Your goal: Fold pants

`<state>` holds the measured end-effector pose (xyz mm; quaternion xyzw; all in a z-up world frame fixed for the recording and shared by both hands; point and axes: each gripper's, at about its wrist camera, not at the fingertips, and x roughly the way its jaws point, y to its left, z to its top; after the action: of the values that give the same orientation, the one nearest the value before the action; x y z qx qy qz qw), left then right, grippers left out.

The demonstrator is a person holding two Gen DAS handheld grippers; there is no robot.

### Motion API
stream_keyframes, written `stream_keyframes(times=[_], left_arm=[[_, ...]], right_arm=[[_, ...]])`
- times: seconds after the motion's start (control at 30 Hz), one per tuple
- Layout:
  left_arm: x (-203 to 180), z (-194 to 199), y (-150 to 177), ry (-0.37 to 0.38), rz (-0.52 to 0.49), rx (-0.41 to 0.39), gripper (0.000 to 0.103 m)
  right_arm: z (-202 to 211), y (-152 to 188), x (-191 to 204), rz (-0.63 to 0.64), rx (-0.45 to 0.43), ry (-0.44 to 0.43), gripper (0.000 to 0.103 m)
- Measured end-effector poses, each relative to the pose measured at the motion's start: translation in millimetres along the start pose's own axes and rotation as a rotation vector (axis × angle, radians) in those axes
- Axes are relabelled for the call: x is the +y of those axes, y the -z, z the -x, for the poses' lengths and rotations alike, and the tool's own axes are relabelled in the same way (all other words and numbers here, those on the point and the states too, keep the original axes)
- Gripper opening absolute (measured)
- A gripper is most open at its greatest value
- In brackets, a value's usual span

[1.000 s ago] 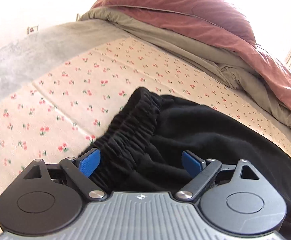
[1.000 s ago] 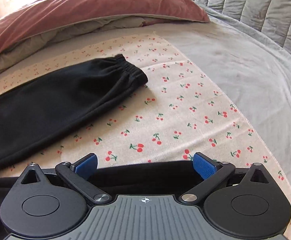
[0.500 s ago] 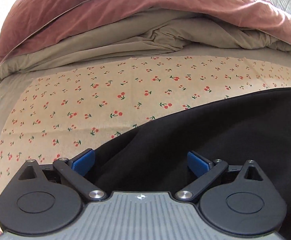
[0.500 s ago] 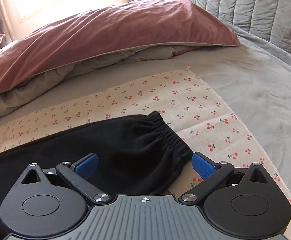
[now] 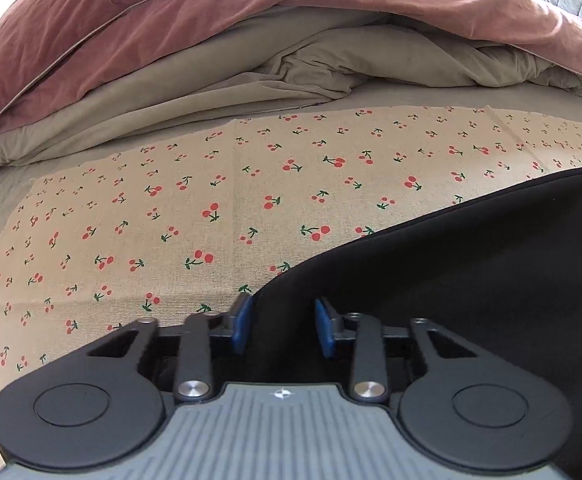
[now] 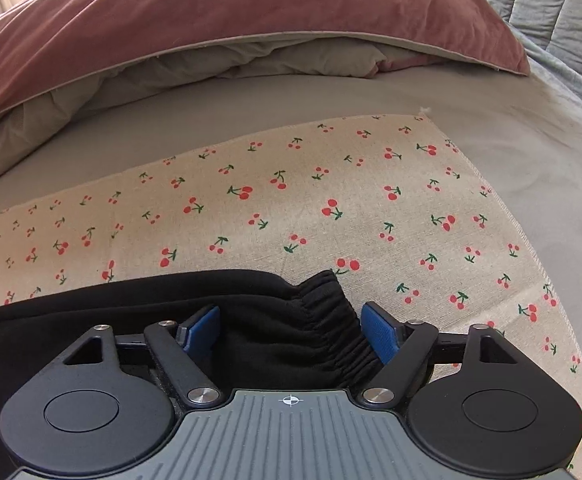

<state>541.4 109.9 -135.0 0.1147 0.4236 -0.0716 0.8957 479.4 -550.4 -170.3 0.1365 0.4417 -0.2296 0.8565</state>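
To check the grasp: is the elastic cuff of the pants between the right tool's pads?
Yes, the gathered cuff lies between the blue pads.

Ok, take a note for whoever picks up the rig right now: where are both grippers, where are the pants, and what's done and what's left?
Left hand-held gripper: closed on the black pants at their edge.
Right hand-held gripper: jaws closing, with the elastic cuff between the pads but no firm pinch showing yet.
Pants: lying flat on the cherry-print cloth on the bed, with the bunched duvet beyond.
Done: both grippers are placed on the fabric.
Left: finish the right grip, lift both ends, and make the fold. No fold is visible yet in these views.
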Motion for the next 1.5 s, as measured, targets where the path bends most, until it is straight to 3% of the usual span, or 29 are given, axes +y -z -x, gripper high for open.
stream_keyframes(times=[0.03, 0.07, 0.13, 0.23, 0.43, 0.67, 0.8, 0.9, 0.97, 1.07, 1.13, 1.2, 1.23, 1.3, 1.4, 1.43, 1.5], left_arm=[[-3.5, -2.8, -2.0, -0.016, 0.0, 0.006, 0.0], [-7.0, -2.8, -2.4, -0.034, -0.003, 0.005, 0.0], [-15.8, -3.7, -3.4, -0.084, -0.008, -0.001, 0.0], [-17.8, -1.0, -6.0, -0.118, 0.02, -0.009, 0.0], [-12.0, 5.4, -12.0, -0.124, 0.079, -0.034, 0.0], [-16.6, 24.4, -16.3, -0.172, 0.133, -0.074, 0.0], [-3.2, 87.9, -10.6, -0.093, 0.193, -0.191, 0.0], [2.1, 157.6, 25.4, -0.029, 0.15, -0.317, 0.0], [5.3, 197.9, 62.0, 0.017, 0.116, -0.363, 0.0], [6.0, 221.9, 122.2, 0.083, 0.071, -0.292, 0.0], [0.7, 211.9, 155.8, 0.112, 0.047, -0.168, 0.003], [2.3, 200.6, 180.9, 0.141, 0.074, -0.03, 0.009], [7.5, 202.4, 189.5, 0.14, 0.101, -0.003, 0.009], [22.3, 217.9, 197.9, 0.12, 0.166, -0.027, 0.012], [50.2, 244.7, 206.4, 0.168, 0.289, -0.07, 0.022], [57.8, 252.8, 209.3, 0.184, 0.325, -0.085, 0.022], [70.0, 265.4, 215.8, 0.216, 0.398, -0.11, 0.026]], right_arm=[[1.4, -3.2, 0.8, -0.003, -0.005, -0.007, 0.034], [4.4, -7.9, 0.9, -0.035, -0.008, -0.043, 0.023], [11.5, -11.7, 7.2, -0.066, -0.036, -0.03, 0.016], [23.7, -12.0, 16.6, -0.08, -0.084, 0.011, 0.015], [49.0, -13.9, 8.3, -0.087, -0.126, 0.002, 0.014], [48.7, -1.2, 8.4, -0.087, -0.162, 0.022, 0.014], [98.3, 2.2, 0.1, -0.108, -0.289, -0.058, 0.014], [171.5, 24.6, -24.9, -0.123, -0.469, -0.162, 0.014], [213.4, 60.8, -52.3, -0.141, -0.527, -0.251, 0.015], [241.6, 123.0, -92.9, -0.165, -0.44, -0.311, 0.018], [230.8, 172.4, -116.8, -0.193, -0.299, -0.335, 0.023], [207.2, 214.4, -123.6, -0.183, -0.125, -0.269, 0.031], [199.2, 233.3, -127.1, -0.184, -0.07, -0.225, 0.04], [203.8, 259.7, -137.2, -0.212, -0.104, -0.248, 0.044], [231.2, 276.9, -148.4, -0.29, -0.159, -0.209, 0.08], [239.3, 276.7, -148.7, -0.289, -0.175, -0.192, 0.085], [251.8, 276.2, -150.5, -0.285, -0.184, -0.185, 0.085]])
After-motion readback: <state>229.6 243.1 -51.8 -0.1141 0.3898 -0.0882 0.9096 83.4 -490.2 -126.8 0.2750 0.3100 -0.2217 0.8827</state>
